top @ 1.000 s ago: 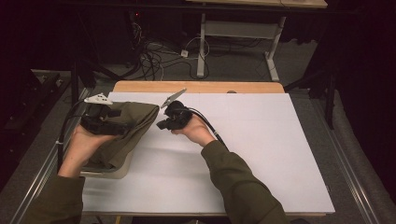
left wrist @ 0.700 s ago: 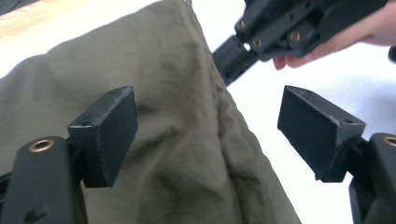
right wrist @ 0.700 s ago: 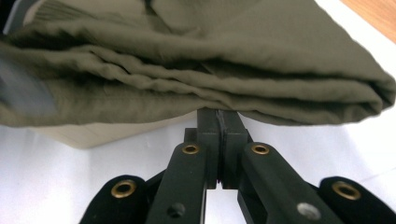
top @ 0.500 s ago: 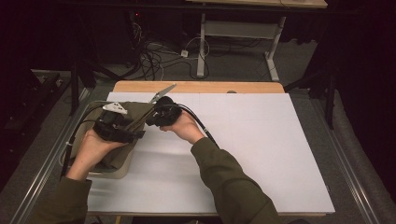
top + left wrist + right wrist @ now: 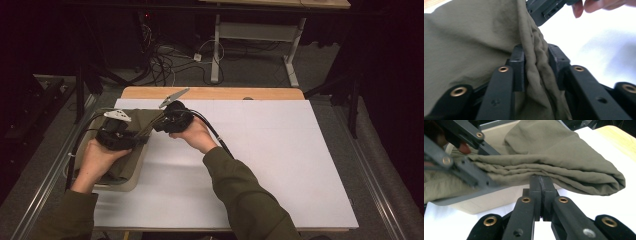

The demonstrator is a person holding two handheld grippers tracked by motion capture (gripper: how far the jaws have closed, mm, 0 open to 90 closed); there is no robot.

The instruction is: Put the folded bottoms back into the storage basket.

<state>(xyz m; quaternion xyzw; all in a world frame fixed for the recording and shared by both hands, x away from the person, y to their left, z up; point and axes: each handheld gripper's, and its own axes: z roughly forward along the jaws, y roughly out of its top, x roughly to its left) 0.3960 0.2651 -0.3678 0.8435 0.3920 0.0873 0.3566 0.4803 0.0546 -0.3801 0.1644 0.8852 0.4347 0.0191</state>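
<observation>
you have one olive-green cloth (image 5: 131, 131), one beige tray (image 5: 131, 181) and two grippers here; no writing can be read. the cloth lies bunched over the tray at the white table's (image 5: 280, 160) left edge. your left gripper (image 5: 536, 58) has just been closing, its jaws now pinching a thick fold. your right gripper (image 5: 541, 185) is fully closed, nipping the cloth's lower edge. in the right gripper view the folded cloth runs long sideways.

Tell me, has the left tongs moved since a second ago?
Yes. The left tongs has dropped from the table's far-left corner toward the tray, its jaws just closing around the olive cloth.
</observation>
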